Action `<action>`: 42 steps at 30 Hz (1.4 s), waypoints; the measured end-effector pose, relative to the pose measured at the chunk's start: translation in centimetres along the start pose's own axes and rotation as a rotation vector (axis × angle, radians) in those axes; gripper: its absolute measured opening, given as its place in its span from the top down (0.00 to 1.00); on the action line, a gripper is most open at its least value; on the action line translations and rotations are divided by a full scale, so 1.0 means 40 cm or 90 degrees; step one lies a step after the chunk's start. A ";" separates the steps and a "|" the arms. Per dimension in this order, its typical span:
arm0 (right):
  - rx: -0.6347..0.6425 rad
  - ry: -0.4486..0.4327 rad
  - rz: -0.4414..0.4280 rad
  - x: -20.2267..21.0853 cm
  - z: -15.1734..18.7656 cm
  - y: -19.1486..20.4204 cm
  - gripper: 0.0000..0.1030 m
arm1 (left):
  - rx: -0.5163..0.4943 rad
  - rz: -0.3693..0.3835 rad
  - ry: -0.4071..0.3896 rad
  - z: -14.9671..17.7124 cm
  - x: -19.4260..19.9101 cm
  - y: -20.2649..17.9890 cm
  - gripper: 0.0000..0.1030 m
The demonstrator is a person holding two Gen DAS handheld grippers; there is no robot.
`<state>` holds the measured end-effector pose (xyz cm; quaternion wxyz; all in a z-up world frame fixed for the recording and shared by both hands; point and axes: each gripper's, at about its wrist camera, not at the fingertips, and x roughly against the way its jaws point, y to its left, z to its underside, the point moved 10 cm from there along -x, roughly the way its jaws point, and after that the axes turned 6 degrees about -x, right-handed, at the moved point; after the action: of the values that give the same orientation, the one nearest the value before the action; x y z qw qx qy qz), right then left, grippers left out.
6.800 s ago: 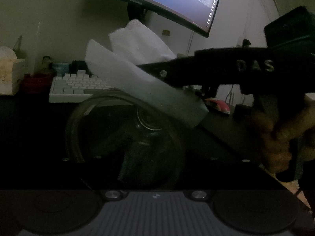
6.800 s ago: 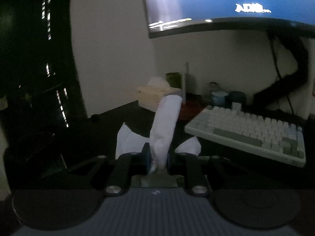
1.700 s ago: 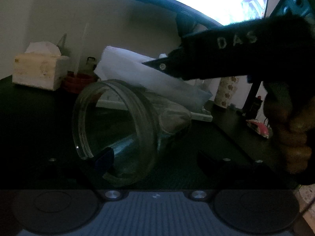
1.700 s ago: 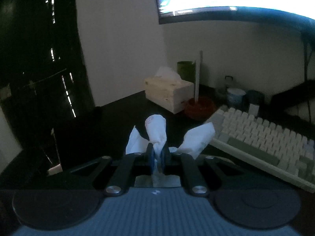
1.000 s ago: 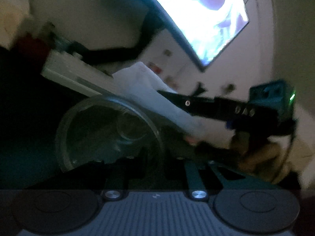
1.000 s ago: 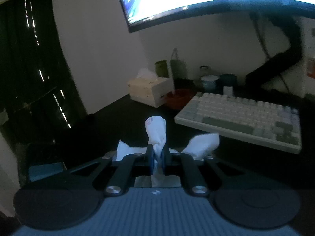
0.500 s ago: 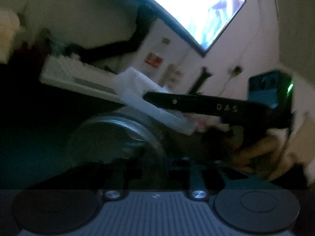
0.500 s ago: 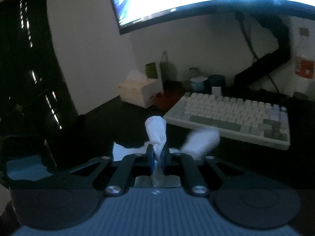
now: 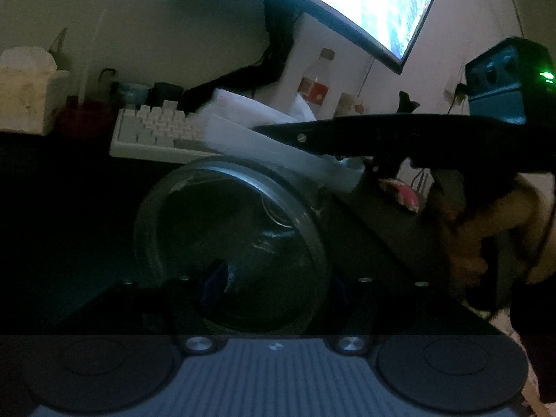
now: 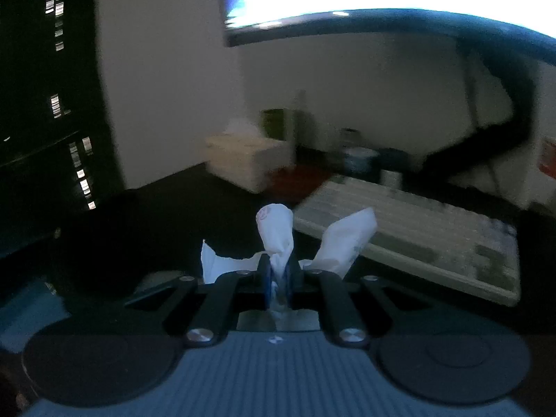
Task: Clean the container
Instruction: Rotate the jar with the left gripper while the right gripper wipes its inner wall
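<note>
Your left gripper [image 9: 271, 281] is clamping the glass jar [image 9: 229, 243]; your right gripper [image 10: 278, 274] is pinching the tissue [image 10: 276, 229].

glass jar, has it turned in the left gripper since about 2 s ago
Yes. The glass jar has turned: its mouth now faces the left wrist camera almost head on. The keyboard shows above the rim, not through the glass wall.

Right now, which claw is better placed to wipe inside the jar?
The right claw: it is shut on the white tissue, which sits just above the glass jar rim. The left claw is occupied gripping that jar, mouth toward its camera.
</note>
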<state>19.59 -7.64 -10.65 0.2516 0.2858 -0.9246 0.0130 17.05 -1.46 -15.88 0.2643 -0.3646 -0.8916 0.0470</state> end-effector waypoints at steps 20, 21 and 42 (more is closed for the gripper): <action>-0.009 0.045 -0.036 0.034 0.013 0.023 0.88 | 0.023 0.012 -0.008 0.077 0.088 0.019 0.44; -0.003 0.047 -0.037 0.035 0.013 0.027 0.88 | 0.024 0.013 -0.008 0.077 0.088 0.020 0.44; 0.003 0.044 0.048 0.036 0.005 -0.063 0.87 | 0.003 -0.014 0.003 0.169 0.210 -0.018 0.40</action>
<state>19.81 -10.53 -10.47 0.2822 0.2506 -0.9254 0.0342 8.18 4.44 -17.80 0.2676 -0.3539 -0.8950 0.0454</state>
